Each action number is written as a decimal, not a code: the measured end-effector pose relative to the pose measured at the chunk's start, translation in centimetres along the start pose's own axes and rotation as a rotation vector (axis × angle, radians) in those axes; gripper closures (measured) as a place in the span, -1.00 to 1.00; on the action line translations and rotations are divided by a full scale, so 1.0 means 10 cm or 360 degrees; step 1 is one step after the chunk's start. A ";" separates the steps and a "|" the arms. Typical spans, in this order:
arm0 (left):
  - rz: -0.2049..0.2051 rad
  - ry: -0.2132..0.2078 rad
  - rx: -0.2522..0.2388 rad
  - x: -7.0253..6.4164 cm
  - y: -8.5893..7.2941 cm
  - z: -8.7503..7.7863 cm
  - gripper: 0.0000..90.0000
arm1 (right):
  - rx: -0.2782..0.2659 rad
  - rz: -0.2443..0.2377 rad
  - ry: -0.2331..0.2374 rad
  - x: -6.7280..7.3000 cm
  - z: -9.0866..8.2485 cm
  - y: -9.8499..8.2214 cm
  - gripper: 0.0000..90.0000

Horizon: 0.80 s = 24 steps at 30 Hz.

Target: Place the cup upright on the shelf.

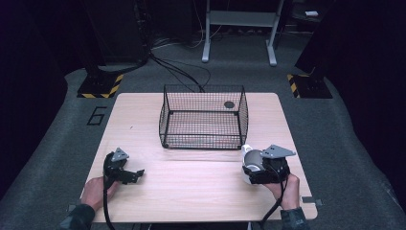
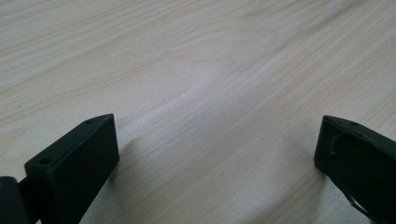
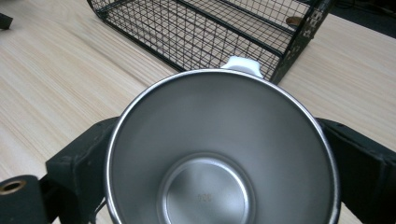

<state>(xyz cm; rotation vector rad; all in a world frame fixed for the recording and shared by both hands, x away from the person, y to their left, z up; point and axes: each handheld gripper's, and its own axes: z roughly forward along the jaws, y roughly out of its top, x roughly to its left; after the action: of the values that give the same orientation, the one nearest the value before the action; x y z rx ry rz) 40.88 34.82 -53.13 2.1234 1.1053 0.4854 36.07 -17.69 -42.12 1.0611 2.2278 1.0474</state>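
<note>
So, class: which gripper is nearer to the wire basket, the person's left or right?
Right. The right gripper, holding a steel cup, sits just in front of the basket by its near right corner. The left gripper, open, is farther off, toward the table's near left.

basket (image 1: 203, 117) mid-table, far side | cup (image 1: 253, 161) between my right claw's (image 1: 256, 170) jaws, just before basket's right corner | my left claw (image 1: 125, 173) near left

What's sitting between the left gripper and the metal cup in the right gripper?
Nothing: in the high view, bare wooden table runs from the left gripper to the metal cup in the right gripper.
</note>
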 end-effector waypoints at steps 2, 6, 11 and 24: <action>0.0001 0.0000 0.0000 0.00 0.00 0.00 -1.00 | 0.0008 -0.0006 0.0012 0.02 0.01 0.03 -0.88; 0.0001 0.0000 0.0001 0.00 0.00 0.00 -1.00 | 0.0001 -0.0035 0.0041 0.05 0.06 0.08 -0.88; 0.0000 -0.0001 0.0001 0.00 0.00 0.00 -1.00 | -0.0001 -0.0024 0.0067 0.09 0.12 0.13 -0.88; 0.0000 0.0000 0.0000 0.00 0.00 0.00 -1.00 | -0.0006 -0.0071 0.0129 0.14 0.20 0.27 -0.88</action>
<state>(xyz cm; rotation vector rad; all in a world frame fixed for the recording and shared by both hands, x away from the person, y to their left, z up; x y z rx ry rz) 40.88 34.83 -53.13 2.1235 1.1052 0.4854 37.79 -14.56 -41.33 0.9792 2.3018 1.0931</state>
